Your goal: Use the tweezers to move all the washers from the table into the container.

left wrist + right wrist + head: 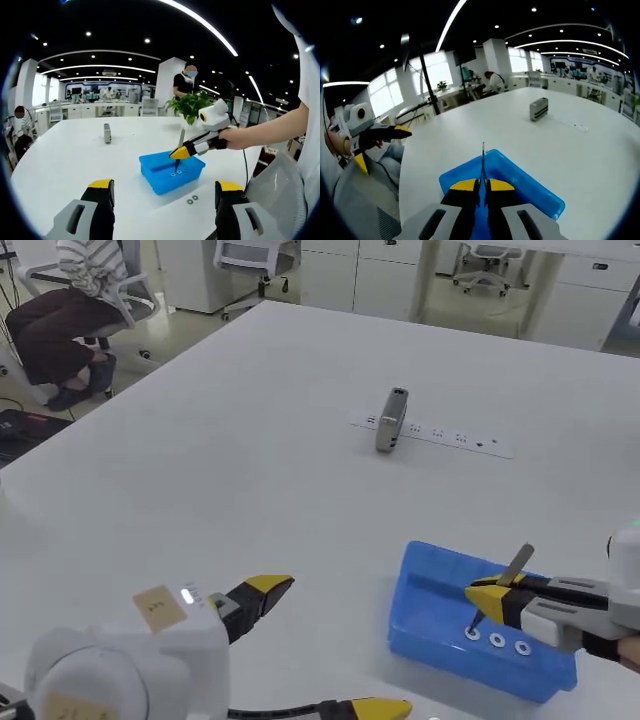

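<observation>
Gripping the tweezers (pixel 516 566), the right gripper (pixel 482 593) dips them into the container (pixel 430 570) beside three washers (pixel 497 640); the left gripper (pixel 165 185) gapes idle. Lift straight up before reaching the two washers (pixel 192 200) nearer the surface's edge.

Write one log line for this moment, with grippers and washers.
right gripper: shut on tweezers, tips in container | left gripper: open | container: three washers | table: two washers

Bright, even light falls from ceiling strips (pixel 200 22) above my left gripper (pixel 165 184); the white counter (pixel 250 470) ahead shows faint shadows. My gripper views bend at the edges.
</observation>
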Available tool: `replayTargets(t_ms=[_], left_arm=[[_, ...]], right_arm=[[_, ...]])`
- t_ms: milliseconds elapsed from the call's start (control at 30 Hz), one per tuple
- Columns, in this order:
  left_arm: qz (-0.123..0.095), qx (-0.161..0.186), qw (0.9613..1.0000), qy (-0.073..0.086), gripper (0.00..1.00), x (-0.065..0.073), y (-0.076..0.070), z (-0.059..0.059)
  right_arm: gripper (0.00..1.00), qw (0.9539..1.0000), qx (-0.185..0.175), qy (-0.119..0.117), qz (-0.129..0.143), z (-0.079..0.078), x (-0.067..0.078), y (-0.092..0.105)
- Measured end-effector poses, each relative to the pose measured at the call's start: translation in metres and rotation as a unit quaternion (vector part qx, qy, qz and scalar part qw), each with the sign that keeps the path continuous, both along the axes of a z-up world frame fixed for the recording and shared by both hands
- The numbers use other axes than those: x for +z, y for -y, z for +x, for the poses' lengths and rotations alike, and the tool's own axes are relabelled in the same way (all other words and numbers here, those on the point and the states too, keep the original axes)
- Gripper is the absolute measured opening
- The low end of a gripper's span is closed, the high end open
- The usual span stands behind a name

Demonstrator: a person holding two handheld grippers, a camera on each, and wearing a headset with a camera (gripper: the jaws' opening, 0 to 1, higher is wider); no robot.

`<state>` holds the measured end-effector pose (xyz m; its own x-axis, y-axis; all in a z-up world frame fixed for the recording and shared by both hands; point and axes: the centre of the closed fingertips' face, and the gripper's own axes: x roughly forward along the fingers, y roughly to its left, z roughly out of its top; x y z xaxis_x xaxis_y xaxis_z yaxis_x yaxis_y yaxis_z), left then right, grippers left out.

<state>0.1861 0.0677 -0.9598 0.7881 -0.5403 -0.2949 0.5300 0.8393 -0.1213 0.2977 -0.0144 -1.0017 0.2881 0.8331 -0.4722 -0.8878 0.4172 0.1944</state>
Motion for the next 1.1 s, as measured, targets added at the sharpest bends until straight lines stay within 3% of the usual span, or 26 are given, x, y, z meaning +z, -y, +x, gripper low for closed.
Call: replayTargets(t_ms=[300, 567, 800, 967, 1100], left_arm=[[0.004, -0.004, 1.0, -0.002, 0.84, -0.001, 0.001, -0.001], [0.006, -0.006, 1.0, -0.003, 0.84, -0.002, 0.002, -0.002], [0.008, -0.011, 0.9999, -0.004, 0.84, -0.002, 0.003, -0.002], [0.01, -0.013, 0.9999, -0.005, 0.84, -0.003, 0.004, -0.003], [0.012, -0.014, 0.9998, -0.006, 0.84, -0.004, 0.004, -0.003]], right_arm=[[0.04, 0.9987, 0.002, 0.01, 0.05, -0.017, 0.034, -0.006], [0.04, 0.9976, 0.002, 0.006, 0.07, -0.038, 0.047, -0.006], [0.04, 0.9982, 0.002, -0.009, 0.059, -0.052, 0.032, 0.002], [0.04, 0.9979, -0.006, -0.038, 0.052, -0.061, 0.012, 0.007], [0.04, 0.997, -0.01, -0.053, 0.056, -0.066, 0.005, 0.006]])
